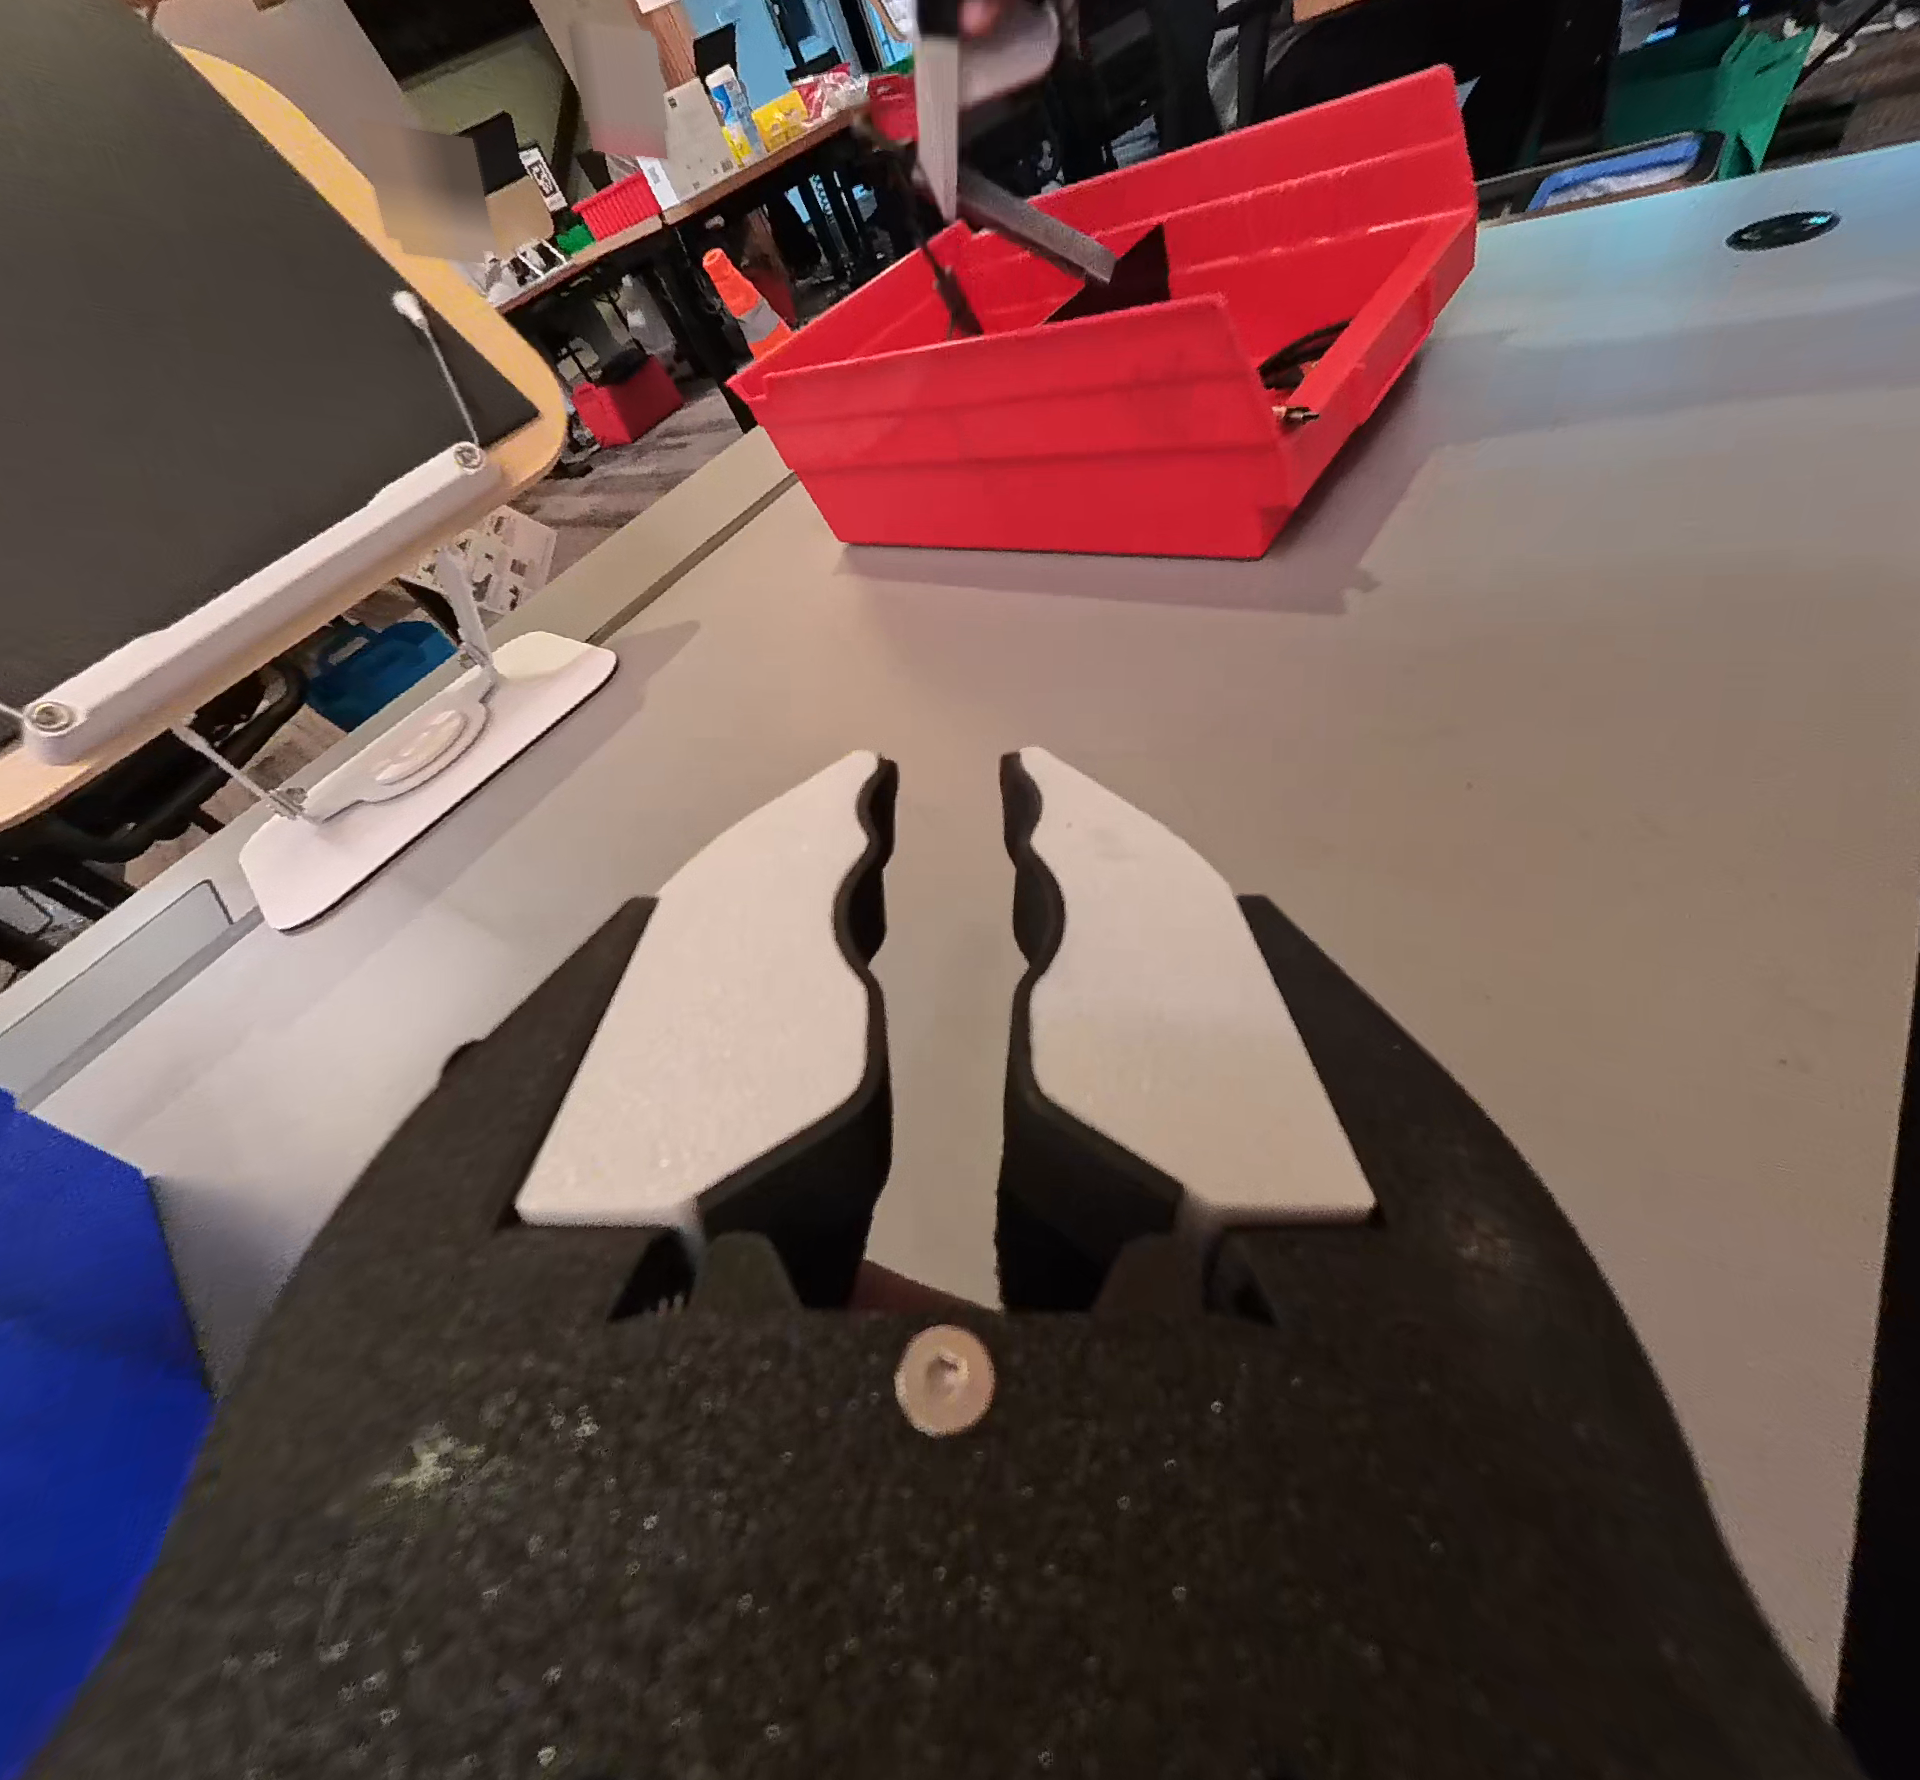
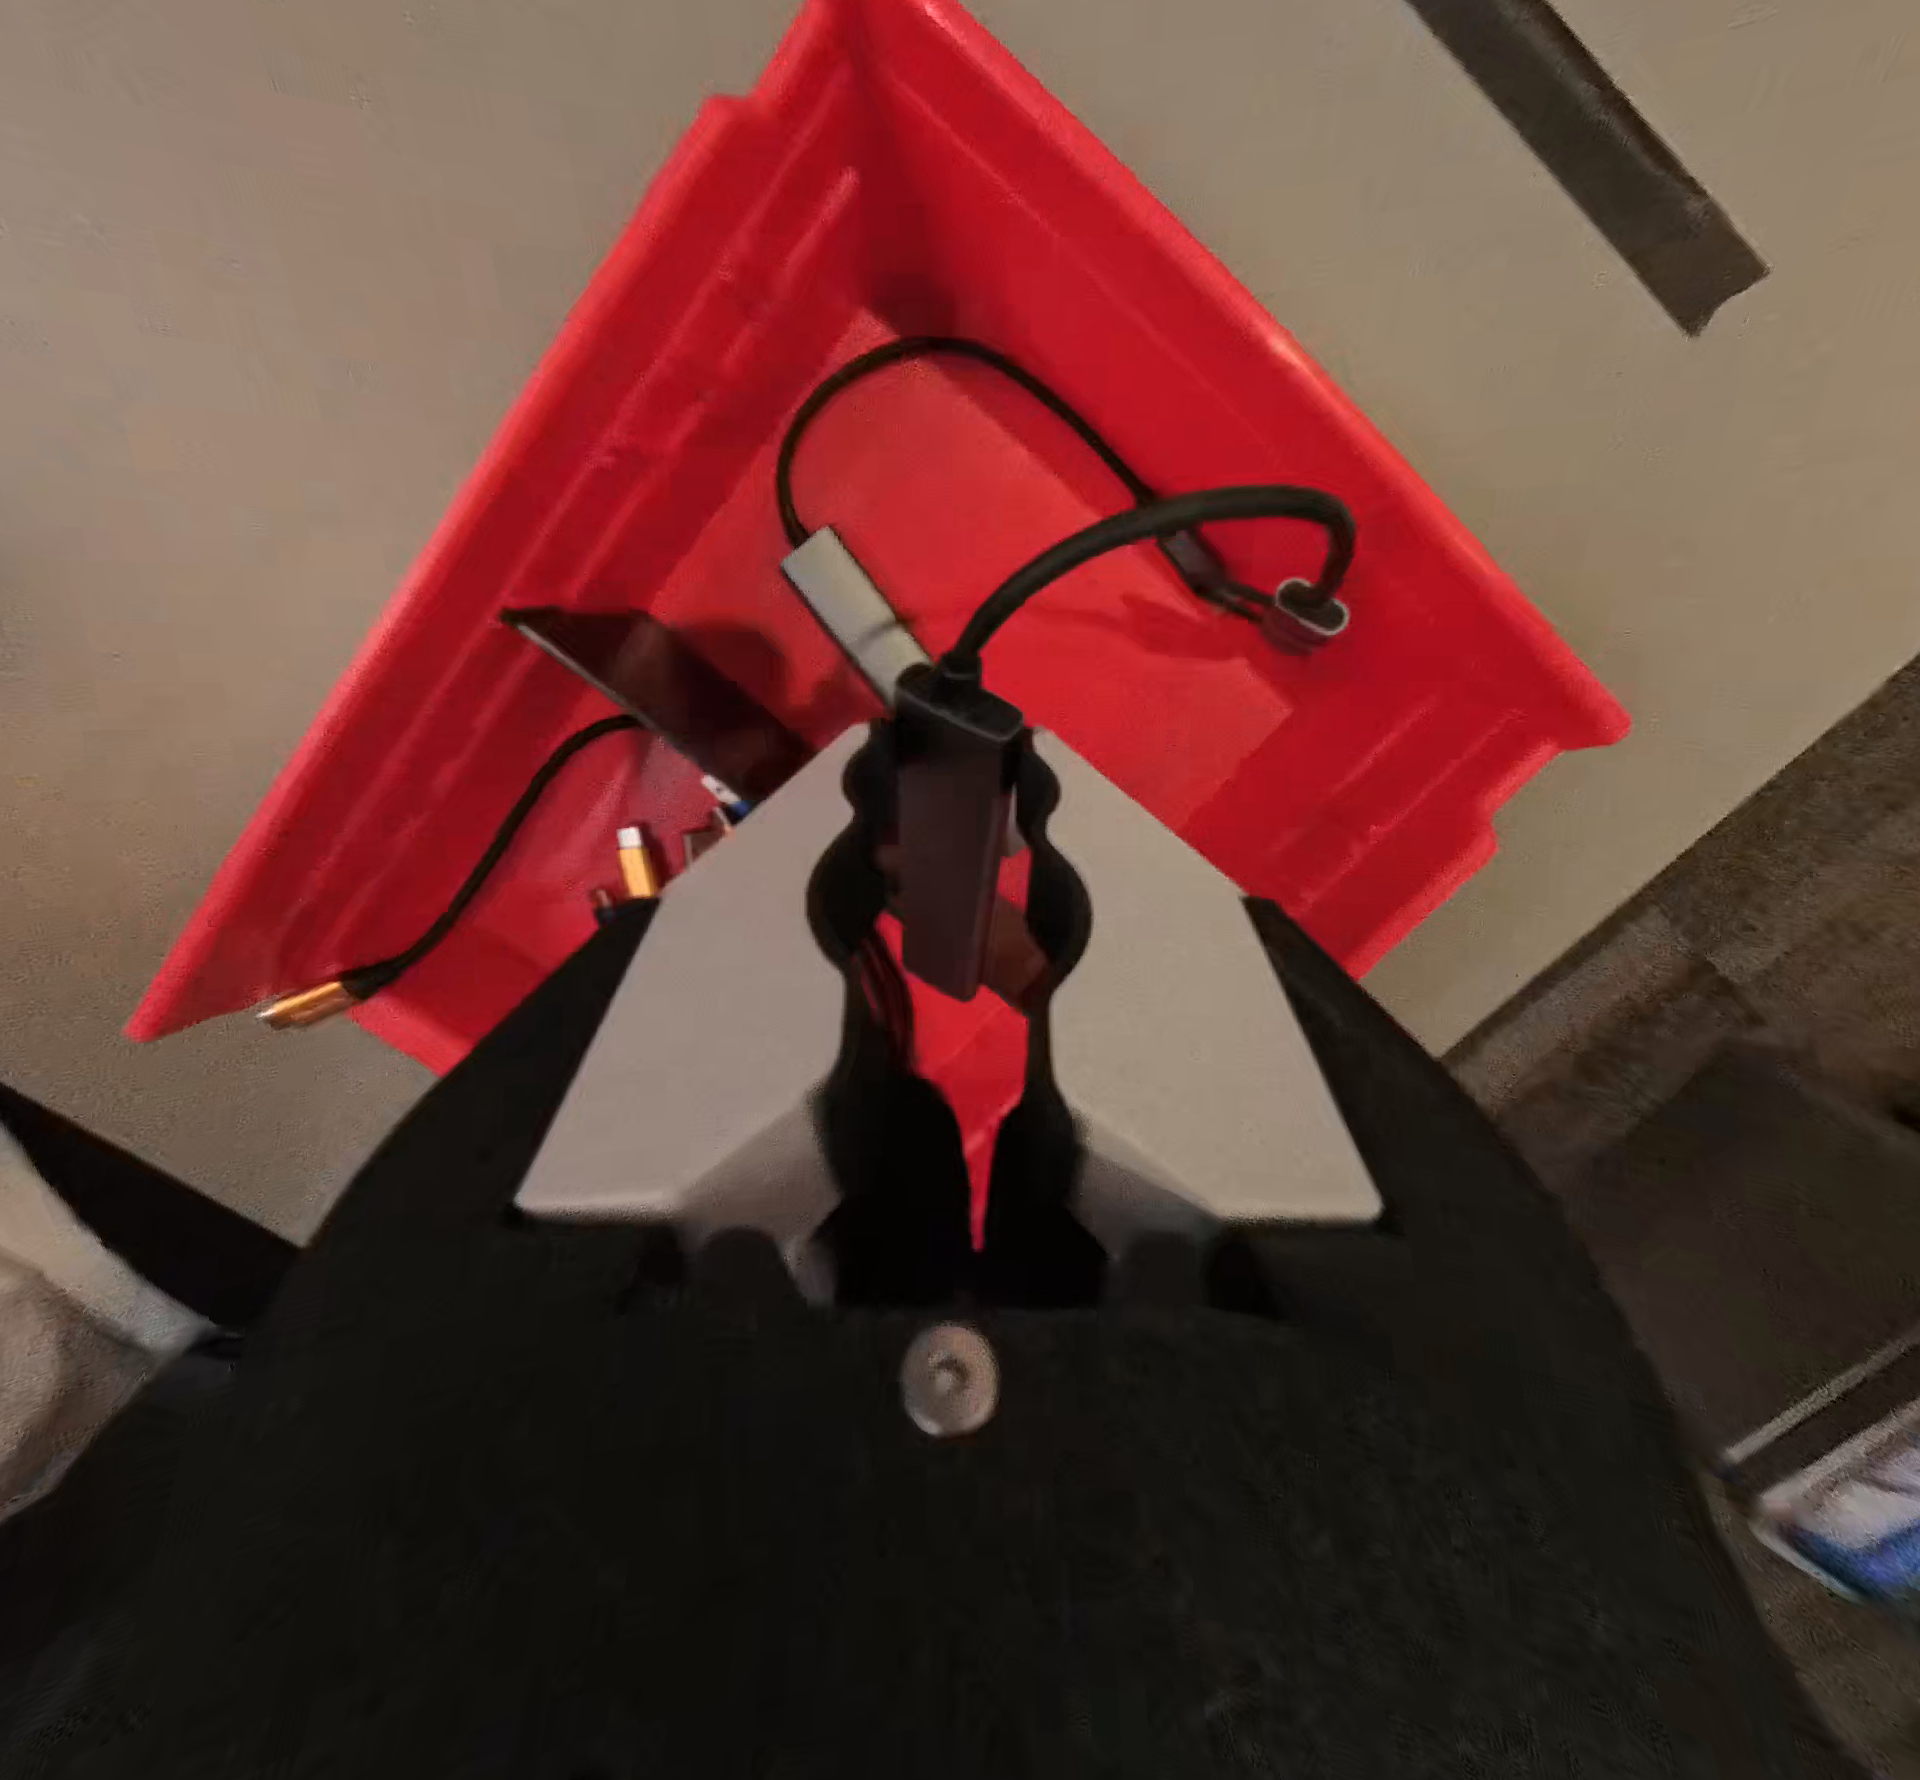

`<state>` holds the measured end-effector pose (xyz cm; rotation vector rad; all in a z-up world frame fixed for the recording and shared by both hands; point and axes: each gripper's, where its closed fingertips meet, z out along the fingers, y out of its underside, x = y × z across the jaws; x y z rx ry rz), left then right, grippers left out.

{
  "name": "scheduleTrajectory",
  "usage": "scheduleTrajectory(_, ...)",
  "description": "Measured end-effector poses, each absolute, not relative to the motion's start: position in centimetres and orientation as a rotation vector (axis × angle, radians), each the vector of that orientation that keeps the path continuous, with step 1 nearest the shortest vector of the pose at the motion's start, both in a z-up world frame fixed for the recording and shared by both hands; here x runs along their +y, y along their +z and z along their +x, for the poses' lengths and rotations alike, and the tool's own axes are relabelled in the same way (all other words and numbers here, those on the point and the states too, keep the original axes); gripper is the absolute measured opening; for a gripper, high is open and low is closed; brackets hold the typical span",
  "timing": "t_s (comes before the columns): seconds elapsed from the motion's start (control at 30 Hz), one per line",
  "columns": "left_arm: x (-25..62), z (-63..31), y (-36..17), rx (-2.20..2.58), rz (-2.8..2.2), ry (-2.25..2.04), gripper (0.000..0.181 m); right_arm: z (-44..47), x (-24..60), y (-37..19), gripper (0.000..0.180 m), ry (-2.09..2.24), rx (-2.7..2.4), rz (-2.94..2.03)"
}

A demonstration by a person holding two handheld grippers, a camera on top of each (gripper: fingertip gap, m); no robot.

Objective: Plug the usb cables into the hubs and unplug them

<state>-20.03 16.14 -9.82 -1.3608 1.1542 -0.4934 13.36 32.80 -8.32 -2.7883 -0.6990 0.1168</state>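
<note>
A red bin (image 1: 1039, 452) stands on the grey table (image 1: 1351, 795) ahead of my left gripper (image 1: 940, 780), which is open, empty and low over the table. My right gripper (image 2: 951, 743) hangs above the red bin (image 2: 1091, 296), shut on a dark grey USB hub (image 2: 951, 847) whose short black cable arcs to a loose plug (image 2: 1311, 616). In the left wrist view the right gripper (image 1: 940, 172) holds that hub (image 1: 1039, 232) over the bin. In the bin lie a silver hub (image 2: 844, 603) with a looped cable, an orange-tipped cable (image 2: 312, 1003) and several plugs (image 2: 639, 863).
A dark screen (image 1: 156, 276) on a white stand (image 1: 416, 764) sits at the table's left edge. A blue object (image 1: 73, 1418) is at the lower left. A cable grommet (image 1: 1782, 229) is far right. A dark divider (image 2: 665, 670) stands inside the bin. A person stands behind the bin. The gap from one gripper's tips to the other's is roughly 40 centimetres.
</note>
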Motion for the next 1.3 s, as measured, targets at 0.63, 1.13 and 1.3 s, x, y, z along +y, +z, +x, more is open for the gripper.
scheduleTrajectory(0.63, 16.4, -27.9, -9.1, 0.925, -1.605, -0.425, 0.021, 11.2, 34.5, -9.5, 0.042, -0.229, -0.820, -2.429)
scheduleTrajectory(1.13, 21.3, -48.8, -9.7, 0.237, -1.818, -0.085, 0.025, 7.0, 13.2, -11.8, 0.043, -0.153, 0.097, -1.867)
scheduleTrajectory(1.3, 22.1, -48.2, -10.6, 0.387, -1.837, -0.023, 0.028, 7.4, 12.3, -11.9, 0.045, -0.143, 0.124, -1.856)
